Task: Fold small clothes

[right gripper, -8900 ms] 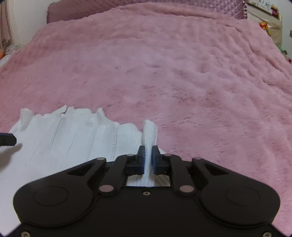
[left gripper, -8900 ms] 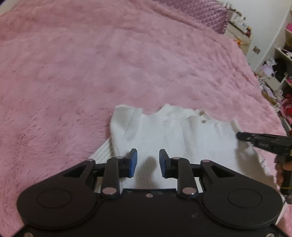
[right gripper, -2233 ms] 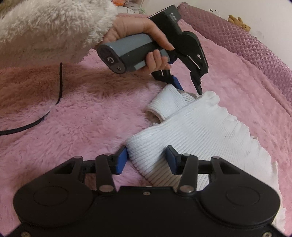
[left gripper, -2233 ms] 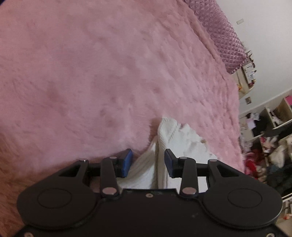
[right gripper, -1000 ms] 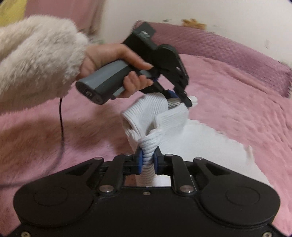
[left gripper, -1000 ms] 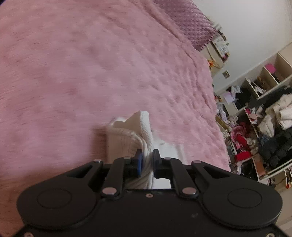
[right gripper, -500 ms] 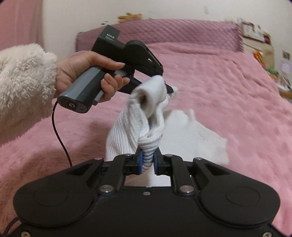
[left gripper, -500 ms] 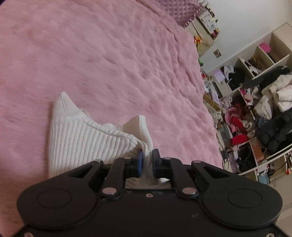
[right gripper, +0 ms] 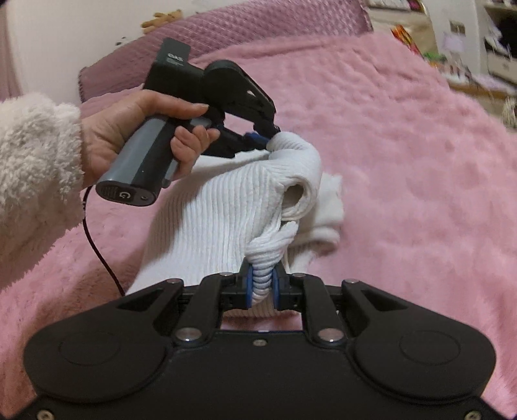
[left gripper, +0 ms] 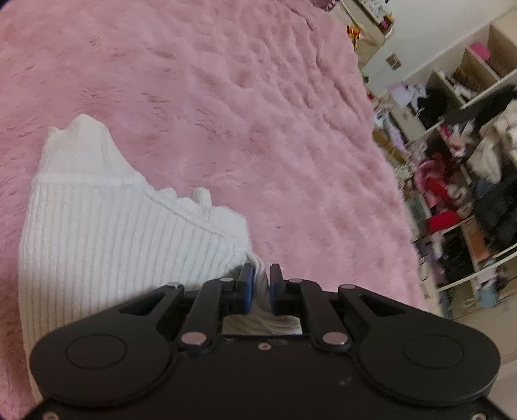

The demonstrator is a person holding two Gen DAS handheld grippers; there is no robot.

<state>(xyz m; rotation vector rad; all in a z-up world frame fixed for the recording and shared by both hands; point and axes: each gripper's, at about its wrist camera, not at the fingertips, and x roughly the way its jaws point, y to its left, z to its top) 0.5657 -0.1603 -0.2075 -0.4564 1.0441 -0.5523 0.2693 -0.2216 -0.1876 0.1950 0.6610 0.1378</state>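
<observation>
A small white ribbed knit garment (left gripper: 106,226) lies partly lifted over a pink fluffy bedspread (left gripper: 226,97). My left gripper (left gripper: 258,284) is shut on one edge of it. In the right wrist view the garment (right gripper: 232,206) hangs bunched between both grippers. My right gripper (right gripper: 261,284) is shut on a twisted fold of it. The left gripper (right gripper: 268,139) shows there too, held in a hand, pinching the far upper edge. Part of the garment rests on the bedspread (right gripper: 404,161) behind.
Cluttered open shelves (left gripper: 468,161) with clothes stand past the bed's right edge. A purple quilted headboard (right gripper: 258,29) runs along the back. A black cable (right gripper: 100,245) trails from the left gripper over the bed.
Both grippers stay shut on the garment and have carried it further across the bed. More of the ribbed cloth now spreads flat to the left of my left gripper.
</observation>
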